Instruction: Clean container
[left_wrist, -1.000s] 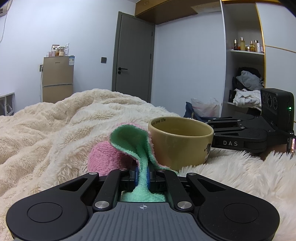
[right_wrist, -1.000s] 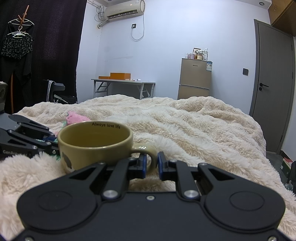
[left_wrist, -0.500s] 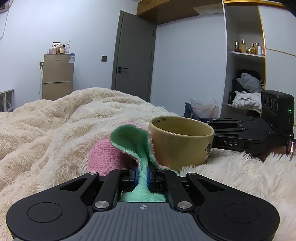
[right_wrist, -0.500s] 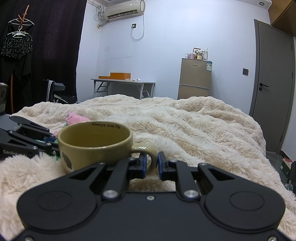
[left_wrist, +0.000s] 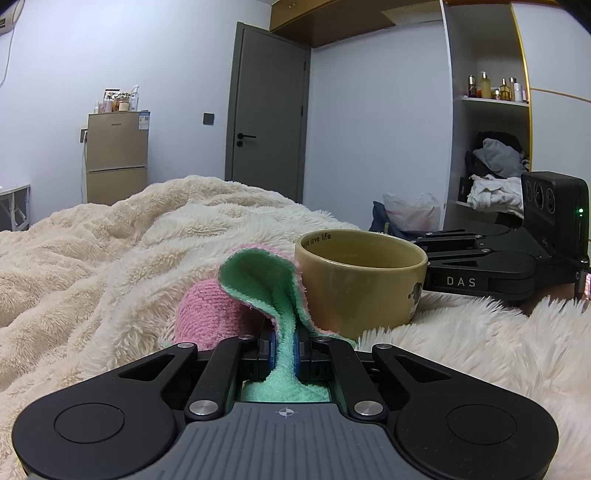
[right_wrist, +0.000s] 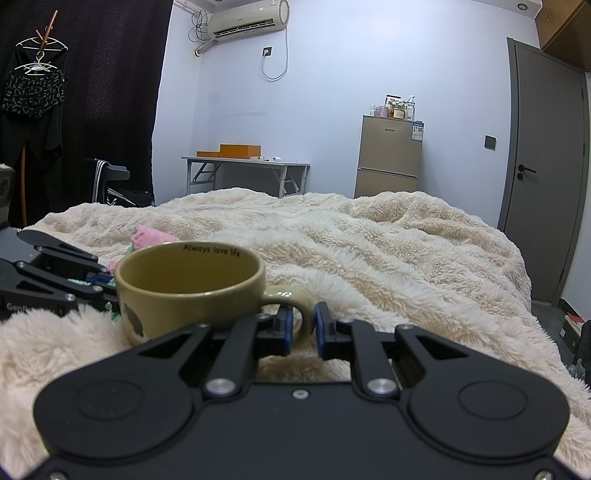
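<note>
A mustard-yellow mug (left_wrist: 364, 282) with "Always love life" printed inside its rim stands upright on a fluffy cream blanket (left_wrist: 110, 258). In the right wrist view the mug (right_wrist: 188, 288) sits just ahead, and my right gripper (right_wrist: 303, 328) is shut on its handle (right_wrist: 295, 302). My left gripper (left_wrist: 284, 345) is shut on a green and pink cloth (left_wrist: 258, 280), which folds upward against the mug's left side. The left gripper's body (right_wrist: 48, 284) shows at the left edge of the right wrist view, beside the mug.
The blanket (right_wrist: 369, 251) covers the whole bed. A grey door (left_wrist: 266, 110), a small fridge (left_wrist: 116, 155) and an open shelf with clothes (left_wrist: 491, 162) stand beyond it. A folding table (right_wrist: 247, 170) and dark hanging clothes (right_wrist: 33, 92) lie further back.
</note>
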